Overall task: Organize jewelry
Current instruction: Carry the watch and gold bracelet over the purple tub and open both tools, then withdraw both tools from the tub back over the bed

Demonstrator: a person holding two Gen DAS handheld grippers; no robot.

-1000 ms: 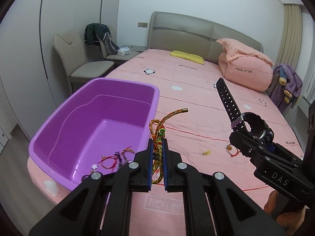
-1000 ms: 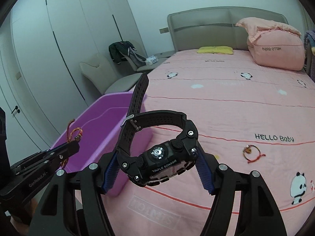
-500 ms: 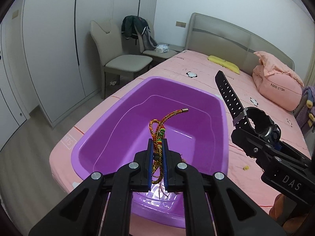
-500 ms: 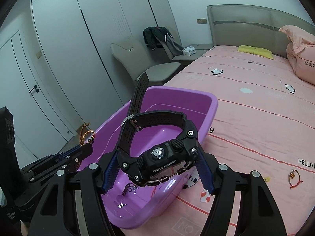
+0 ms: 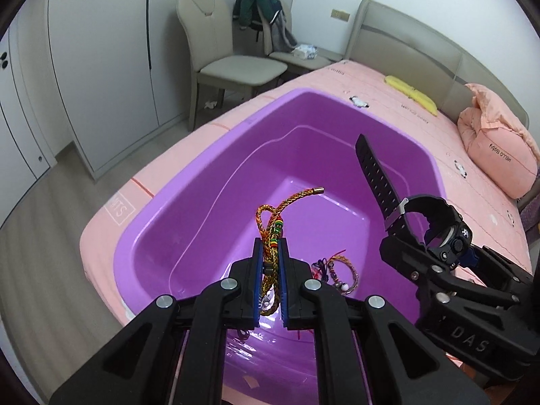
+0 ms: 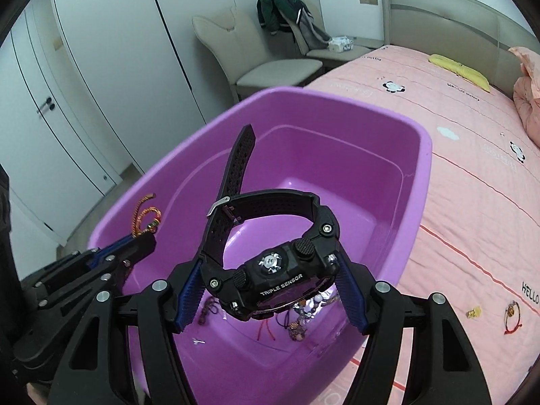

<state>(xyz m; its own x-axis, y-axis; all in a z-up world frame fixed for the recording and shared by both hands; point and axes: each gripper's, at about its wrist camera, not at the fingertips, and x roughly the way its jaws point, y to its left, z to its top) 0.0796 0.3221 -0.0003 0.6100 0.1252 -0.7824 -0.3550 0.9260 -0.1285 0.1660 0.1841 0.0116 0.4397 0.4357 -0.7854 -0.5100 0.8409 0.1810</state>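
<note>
A purple plastic tub (image 5: 209,175) (image 6: 418,182) sits on the corner of the pink bed. My left gripper (image 5: 270,263) is shut on a gold braided cord bracelet (image 5: 270,222) and holds it above the tub's near side; it also shows in the right wrist view (image 6: 135,239). My right gripper (image 6: 270,280) is shut on a black digital watch (image 6: 270,263) (image 5: 435,222), held above the tub with its strap pointing up. Several thin bracelets (image 5: 337,270) (image 6: 297,317) lie on the tub floor.
A red string bracelet (image 6: 513,315) and a small yellow piece (image 6: 473,312) lie on the bedspread (image 6: 472,175) right of the tub. A folded pink quilt (image 5: 499,155) is near the headboard. Two beige chairs (image 5: 229,64) and wardrobe doors stand left of the bed.
Both grippers have swung left from over the bedspread to above the tub, still holding the cord bracelet and the watch. The view now looks down into the tub.
</note>
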